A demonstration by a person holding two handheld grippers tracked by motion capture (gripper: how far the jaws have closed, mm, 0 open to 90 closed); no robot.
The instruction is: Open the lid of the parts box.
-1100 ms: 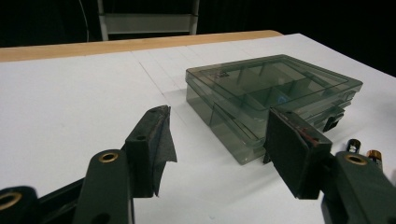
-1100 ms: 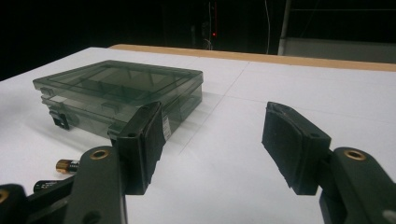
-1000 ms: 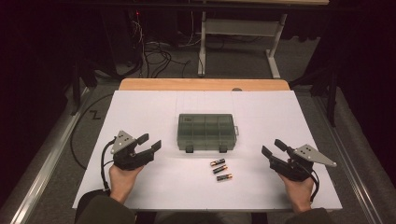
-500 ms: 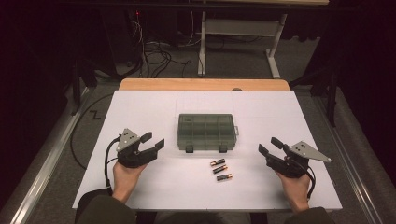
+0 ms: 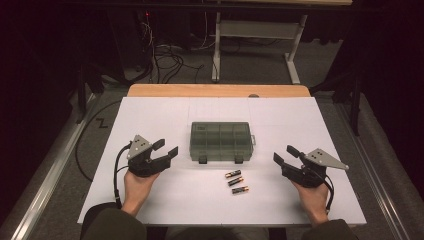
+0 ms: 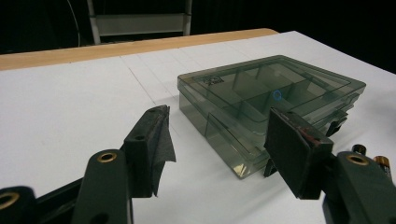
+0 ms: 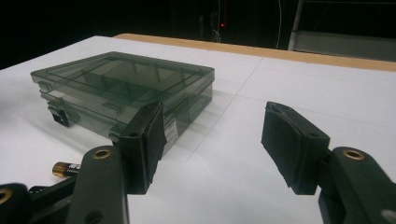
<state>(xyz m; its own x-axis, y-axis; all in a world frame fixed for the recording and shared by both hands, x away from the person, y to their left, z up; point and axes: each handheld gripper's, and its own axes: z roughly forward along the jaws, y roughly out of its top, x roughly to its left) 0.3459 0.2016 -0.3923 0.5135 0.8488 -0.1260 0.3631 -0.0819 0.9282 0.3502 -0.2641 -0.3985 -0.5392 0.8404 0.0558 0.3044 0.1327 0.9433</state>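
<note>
A closed, smoky-clear compartment box (image 5: pixel 220 141) lies mid-table on the white sheet (image 5: pixel 150 115), with its latches facing the person. Three AA batteries (image 5: pixel 235 182) lie loose just in front of it, right of centre. My left gripper (image 5: pixel 166 148) rests left of the box and is open, its jaws pointing at the box's near left corner (image 6: pixel 243 168). Nothing sits between its pads (image 6: pixel 154 140). My right gripper (image 5: pixel 283 154) is open to the right of the batteries and holds nothing. In the right gripper view the box (image 7: pixel 121 79) lies ahead to the left, and one battery (image 7: pixel 63 169) peeks out beside the left jaw.
The white sheet covers a wooden table whose bare edge (image 5: pixel 220 90) shows at the far side. Beyond it are a desk frame (image 5: pixel 255 30) and cables (image 5: pixel 165 50) on the dark floor. A cable (image 5: pixel 117 170) trails from the left gripper.
Both hands have edged slightly inward toward the box, the right one a bit more. The jaws stay open, and the box and batteries have not moved.
</note>
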